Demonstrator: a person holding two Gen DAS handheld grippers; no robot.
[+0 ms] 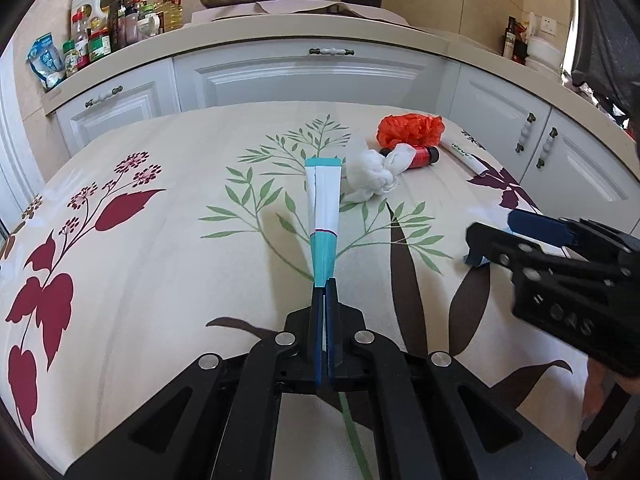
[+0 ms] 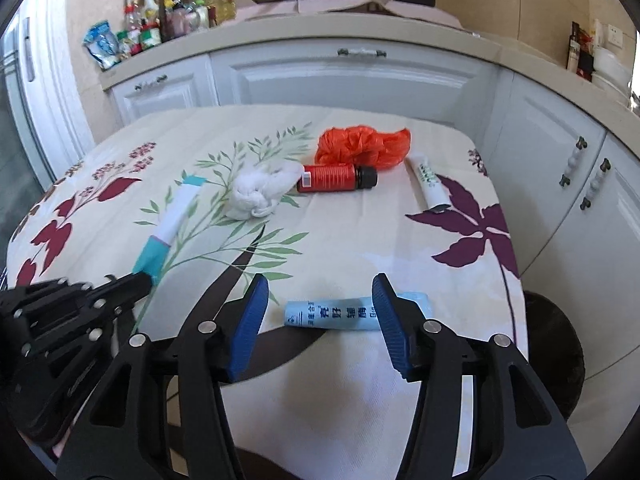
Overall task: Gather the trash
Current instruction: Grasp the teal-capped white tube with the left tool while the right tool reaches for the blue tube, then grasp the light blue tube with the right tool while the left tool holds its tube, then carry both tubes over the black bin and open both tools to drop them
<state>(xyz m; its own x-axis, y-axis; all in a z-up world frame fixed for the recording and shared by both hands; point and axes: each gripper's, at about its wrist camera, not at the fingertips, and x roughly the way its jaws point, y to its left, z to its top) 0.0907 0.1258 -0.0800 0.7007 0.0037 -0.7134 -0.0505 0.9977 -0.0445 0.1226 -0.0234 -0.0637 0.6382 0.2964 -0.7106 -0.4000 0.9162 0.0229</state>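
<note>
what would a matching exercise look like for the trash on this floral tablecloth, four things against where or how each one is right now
Things:
1. teal and white flat tube
2. pale blue tube with printed characters
3. red ribbed bottle with a black cap
4. crumpled white tissue

States:
A. lies on its side in front of the orange plastic bag
B. pinched at one end by the left gripper
C. lies between the open right gripper fingers
D. rests left of the bottle

Pairs: 1-B, 2-C, 3-A, 4-D
</note>
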